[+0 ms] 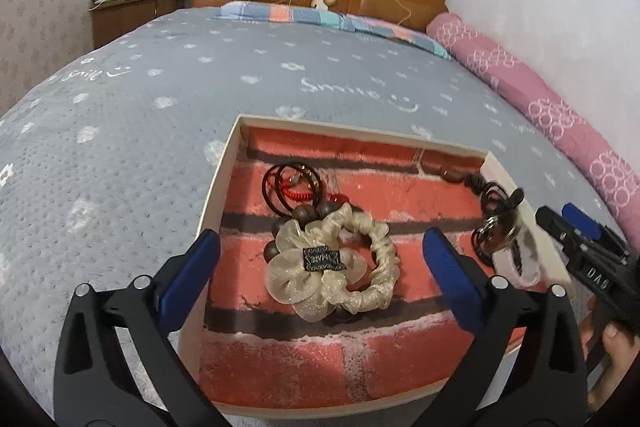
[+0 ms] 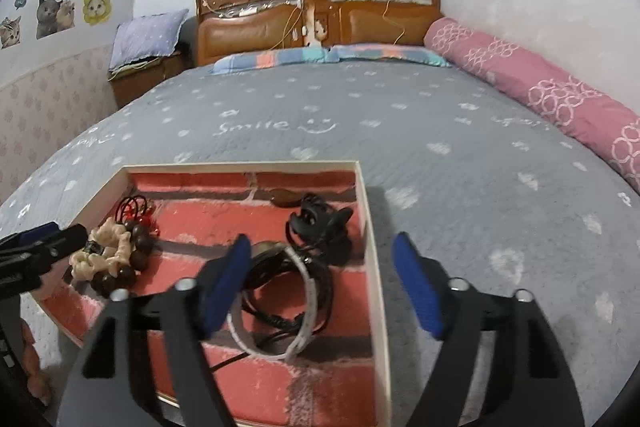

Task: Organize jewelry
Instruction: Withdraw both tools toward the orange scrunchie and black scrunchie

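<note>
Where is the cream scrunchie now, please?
The cream scrunchie lies in the brick-lined box, left half, upon brown beads, between the open left claw fingers.

I'm in a home bedroom: a bed [image 2: 360, 115] with wooden headboard [image 2: 320, 15], pink bolster [image 2: 540, 87], cat stickers [image 2: 52, 13] on the wall.

A grey quilted bed [image 2: 360, 115] fills the room, its wooden headboard [image 2: 316, 19] far against the white wall. Cat stickers [image 2: 56, 13] dot the left wall; a pink bolster [image 2: 540, 87] lines the right.
</note>
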`<control>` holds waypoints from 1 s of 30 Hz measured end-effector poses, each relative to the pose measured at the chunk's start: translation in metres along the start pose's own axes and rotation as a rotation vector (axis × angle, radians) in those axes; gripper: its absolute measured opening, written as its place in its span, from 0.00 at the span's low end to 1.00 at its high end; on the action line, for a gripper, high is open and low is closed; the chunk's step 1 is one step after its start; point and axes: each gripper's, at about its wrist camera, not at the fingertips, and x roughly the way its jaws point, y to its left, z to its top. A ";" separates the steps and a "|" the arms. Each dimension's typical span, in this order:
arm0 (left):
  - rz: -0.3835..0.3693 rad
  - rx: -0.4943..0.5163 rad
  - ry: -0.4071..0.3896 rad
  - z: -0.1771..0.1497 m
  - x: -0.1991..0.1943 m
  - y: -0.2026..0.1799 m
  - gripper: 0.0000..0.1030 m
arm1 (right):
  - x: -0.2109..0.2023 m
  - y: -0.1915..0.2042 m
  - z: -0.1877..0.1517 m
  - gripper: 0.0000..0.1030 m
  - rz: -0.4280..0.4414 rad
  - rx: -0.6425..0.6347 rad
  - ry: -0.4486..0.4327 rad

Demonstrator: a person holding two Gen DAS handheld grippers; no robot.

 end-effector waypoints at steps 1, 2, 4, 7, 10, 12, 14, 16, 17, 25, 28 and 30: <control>0.000 -0.002 -0.001 0.001 -0.001 0.000 0.95 | -0.001 0.001 0.000 0.79 -0.007 -0.003 -0.003; 0.000 -0.001 0.000 0.001 -0.002 0.000 0.95 | -0.002 0.001 0.000 0.81 -0.014 -0.006 -0.007; 0.001 0.000 0.006 0.001 -0.002 0.001 0.95 | -0.004 0.001 -0.001 0.85 -0.026 -0.018 -0.007; 0.004 0.000 0.007 0.002 -0.009 -0.001 0.95 | -0.010 0.000 -0.002 0.86 -0.026 -0.020 0.003; 0.020 0.014 -0.011 0.003 -0.022 -0.003 0.95 | -0.020 -0.005 -0.005 0.86 -0.008 0.018 0.024; 0.051 0.036 -0.031 0.001 -0.037 -0.006 0.95 | -0.033 -0.007 -0.007 0.87 -0.001 0.033 0.028; 0.076 0.058 -0.040 -0.001 -0.053 -0.009 0.95 | -0.044 -0.006 -0.008 0.87 -0.007 0.035 0.026; 0.080 0.060 -0.040 -0.002 -0.068 -0.008 0.95 | -0.061 -0.004 -0.009 0.87 0.001 0.040 0.017; 0.081 0.059 -0.044 -0.003 -0.075 -0.007 0.95 | -0.068 -0.003 -0.011 0.87 0.003 0.040 0.015; 0.118 0.063 -0.058 -0.026 -0.151 0.008 0.95 | -0.127 0.014 -0.055 0.88 0.014 0.006 0.053; 0.140 0.064 -0.064 -0.038 -0.177 0.016 0.95 | -0.143 0.017 -0.069 0.88 0.020 -0.005 0.076; 0.150 0.068 -0.064 -0.047 -0.189 0.020 0.95 | -0.152 0.017 -0.077 0.88 0.023 0.000 0.083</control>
